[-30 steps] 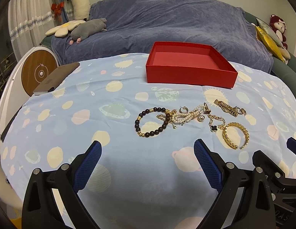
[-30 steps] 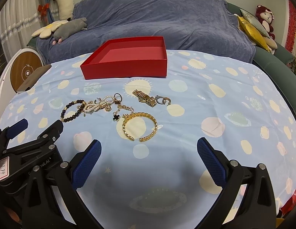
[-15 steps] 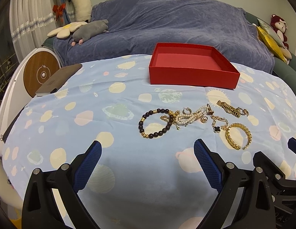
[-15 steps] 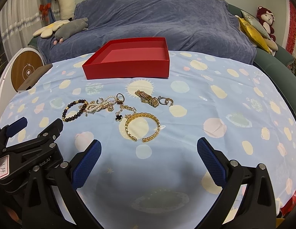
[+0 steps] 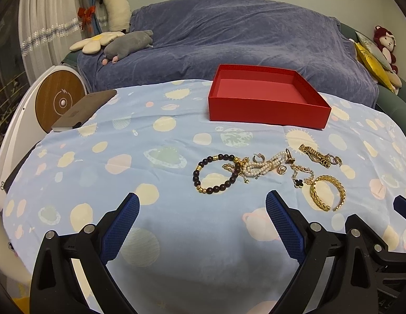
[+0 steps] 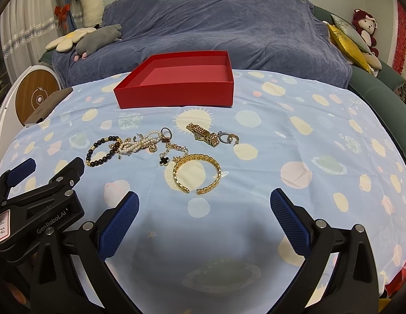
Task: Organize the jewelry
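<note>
An empty red box (image 5: 268, 110) (image 6: 176, 95) stands at the table's far side. In front of it lies a row of jewelry: a dark bead bracelet (image 5: 216, 174) (image 6: 103, 151), a pearl strand (image 5: 263, 166) (image 6: 140, 144), a chain with a black clover (image 5: 298, 181) (image 6: 165, 161), a gold cuff (image 5: 327, 192) (image 6: 196, 174) and a gold watch (image 5: 314, 155) (image 6: 203, 134). My left gripper (image 5: 203, 209) is open and empty, near the bead bracelet. My right gripper (image 6: 204, 206) is open and empty, just short of the gold cuff.
The table carries a light blue cloth (image 5: 150, 157) with planet prints. A brown notebook (image 5: 83, 111) lies at its far left edge. A blue covered sofa (image 5: 229, 39) with plush toys stands behind. A round wooden charger (image 5: 60, 100) stands left.
Both views have shifted slightly: the jewelry and red box sit a little lower and nearer in frame. Both grippers stay open. Nothing on the table has moved.
</note>
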A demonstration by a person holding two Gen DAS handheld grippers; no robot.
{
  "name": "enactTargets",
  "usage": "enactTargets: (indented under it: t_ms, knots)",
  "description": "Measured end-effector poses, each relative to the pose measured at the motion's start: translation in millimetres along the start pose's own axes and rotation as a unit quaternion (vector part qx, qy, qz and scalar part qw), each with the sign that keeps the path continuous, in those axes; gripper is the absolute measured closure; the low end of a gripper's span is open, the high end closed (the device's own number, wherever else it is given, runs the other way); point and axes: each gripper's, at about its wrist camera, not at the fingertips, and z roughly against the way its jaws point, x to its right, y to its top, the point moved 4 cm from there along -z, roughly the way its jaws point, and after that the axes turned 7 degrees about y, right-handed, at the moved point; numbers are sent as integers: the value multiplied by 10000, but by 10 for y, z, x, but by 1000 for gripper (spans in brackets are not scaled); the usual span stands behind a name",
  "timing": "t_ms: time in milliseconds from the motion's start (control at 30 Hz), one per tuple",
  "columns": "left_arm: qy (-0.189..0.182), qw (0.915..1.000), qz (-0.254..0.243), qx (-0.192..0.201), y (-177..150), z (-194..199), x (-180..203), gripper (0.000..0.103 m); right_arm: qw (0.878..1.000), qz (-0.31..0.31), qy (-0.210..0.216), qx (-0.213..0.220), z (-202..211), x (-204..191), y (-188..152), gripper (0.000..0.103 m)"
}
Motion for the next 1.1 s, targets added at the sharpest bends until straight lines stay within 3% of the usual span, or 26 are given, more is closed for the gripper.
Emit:
enactTargets:
  t_ms: [267,1100]
  knots:
    - [19,9998,-59,-200,-19,-51,4,9,10000,13,-6,4,-3,-10,-3,5]
    - [-50,9994,-110,-322,-50,-88,17,8,10000,8,-2,-3,-9,-15,-8,5]
